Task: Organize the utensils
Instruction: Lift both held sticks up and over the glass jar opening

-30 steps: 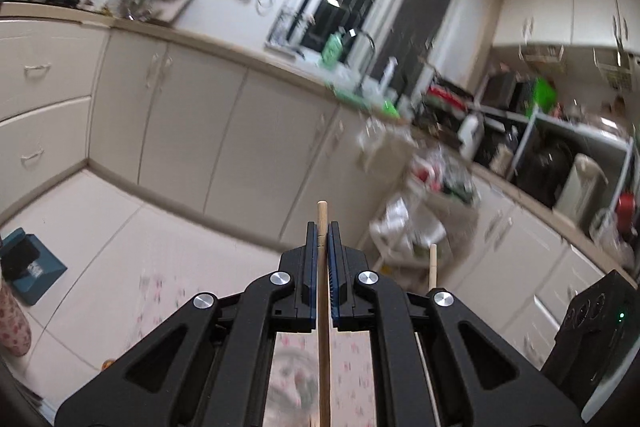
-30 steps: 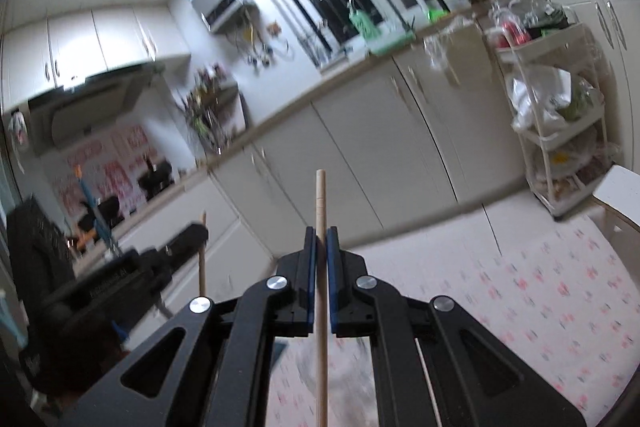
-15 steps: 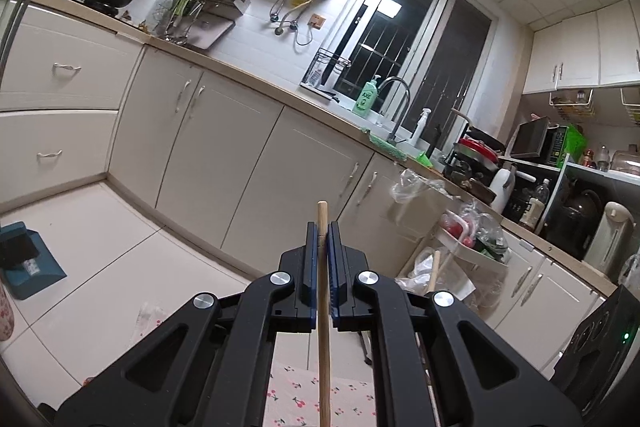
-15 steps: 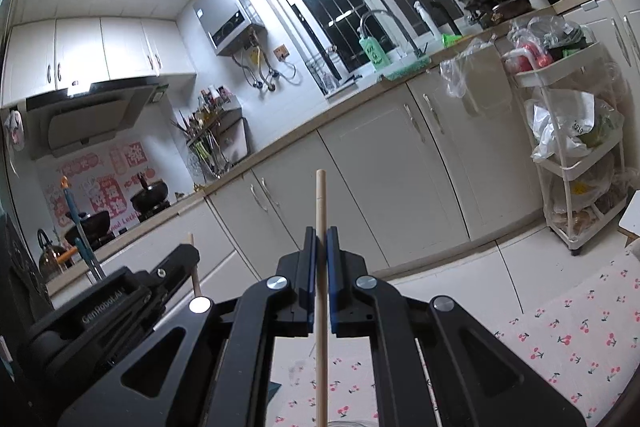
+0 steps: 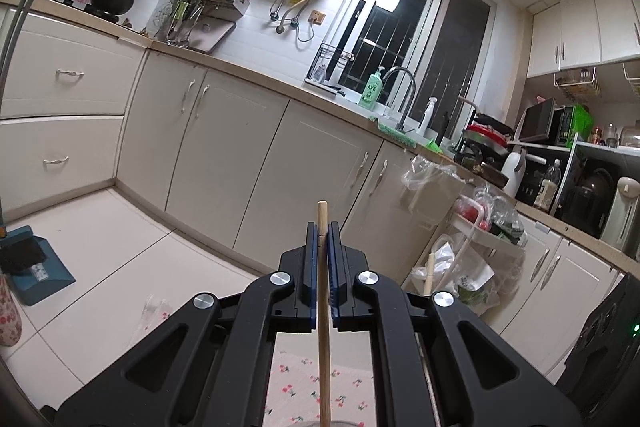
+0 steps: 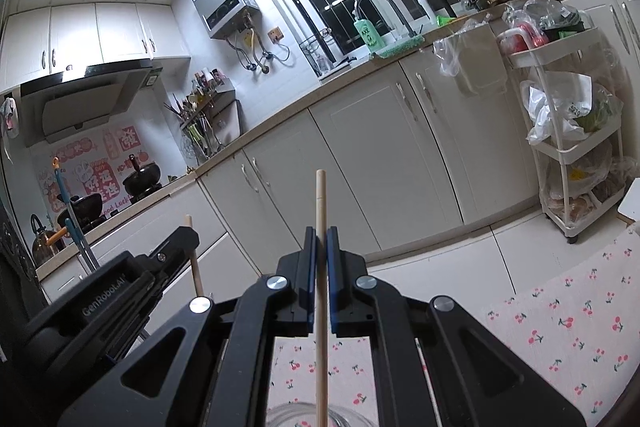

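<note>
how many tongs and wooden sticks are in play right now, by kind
tongs: 2, the left tongs and the right tongs
wooden sticks: 2, the left stick and the right stick, one clamped upright in each
glass container: 1, rim only
total: 5

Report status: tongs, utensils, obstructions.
Left tongs shut on wooden chopstick. Right tongs shut on second chopstick. Glass container rim below. Nothing blocking.

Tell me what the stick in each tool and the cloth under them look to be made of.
Stick in the left tool: pale, matte, bare-looking; likely wood or bamboo.
Stick in the right tool: same tan, unvarnished look, with a faint ring near its top; likely wood or bamboo.
Cherry-print cloth: white, flat; fabric or vinyl, unclear.
</note>
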{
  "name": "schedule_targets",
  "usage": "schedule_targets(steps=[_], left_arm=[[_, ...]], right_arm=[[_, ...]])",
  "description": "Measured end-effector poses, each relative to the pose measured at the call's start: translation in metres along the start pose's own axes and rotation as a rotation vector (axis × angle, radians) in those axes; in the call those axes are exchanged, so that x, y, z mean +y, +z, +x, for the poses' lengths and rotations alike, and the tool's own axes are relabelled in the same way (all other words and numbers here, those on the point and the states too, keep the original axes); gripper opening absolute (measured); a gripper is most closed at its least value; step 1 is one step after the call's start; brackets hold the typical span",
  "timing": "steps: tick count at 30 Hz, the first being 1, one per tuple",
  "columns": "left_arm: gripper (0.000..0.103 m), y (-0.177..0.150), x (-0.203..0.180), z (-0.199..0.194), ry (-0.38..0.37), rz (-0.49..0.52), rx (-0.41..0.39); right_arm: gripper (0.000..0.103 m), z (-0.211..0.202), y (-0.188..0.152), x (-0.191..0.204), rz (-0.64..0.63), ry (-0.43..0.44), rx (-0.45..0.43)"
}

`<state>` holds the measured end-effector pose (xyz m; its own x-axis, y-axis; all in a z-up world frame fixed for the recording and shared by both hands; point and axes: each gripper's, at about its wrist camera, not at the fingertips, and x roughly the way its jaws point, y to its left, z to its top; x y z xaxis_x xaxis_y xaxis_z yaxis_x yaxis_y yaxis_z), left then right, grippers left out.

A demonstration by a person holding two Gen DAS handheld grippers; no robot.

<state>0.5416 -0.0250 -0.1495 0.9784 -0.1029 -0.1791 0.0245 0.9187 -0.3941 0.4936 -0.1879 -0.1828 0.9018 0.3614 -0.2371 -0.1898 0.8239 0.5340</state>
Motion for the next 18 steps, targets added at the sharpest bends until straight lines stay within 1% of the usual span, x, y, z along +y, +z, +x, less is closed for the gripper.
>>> schedule_targets(steps=[4,12,15,17,18], left_arm=[[0.005,-0.005,0.004,-0.008,-0.001,0.014,0.017],[0.005,-0.007,-0.001,-0.031,-0.017,0.051,0.05],[0.005,-0.011,-0.002,-0.041,-0.022,0.077,0.082],[0.005,-0.017,-0.004,-0.049,-0.032,0.1,0.12],[0.005,-0.018,-0.004,-0.05,-0.033,0.103,0.123]], right_arm=[[0.006,-0.009,-0.006,0.0,-0.008,-0.002,0.02],[0.006,-0.031,-0.016,0.006,-0.021,0.002,0.061],[0.006,-0.039,-0.021,0.009,-0.032,-0.001,0.087],[0.007,-0.043,-0.025,0.01,-0.036,-0.004,0.111],[0.007,-0.047,-0.028,0.011,-0.04,-0.007,0.13]])
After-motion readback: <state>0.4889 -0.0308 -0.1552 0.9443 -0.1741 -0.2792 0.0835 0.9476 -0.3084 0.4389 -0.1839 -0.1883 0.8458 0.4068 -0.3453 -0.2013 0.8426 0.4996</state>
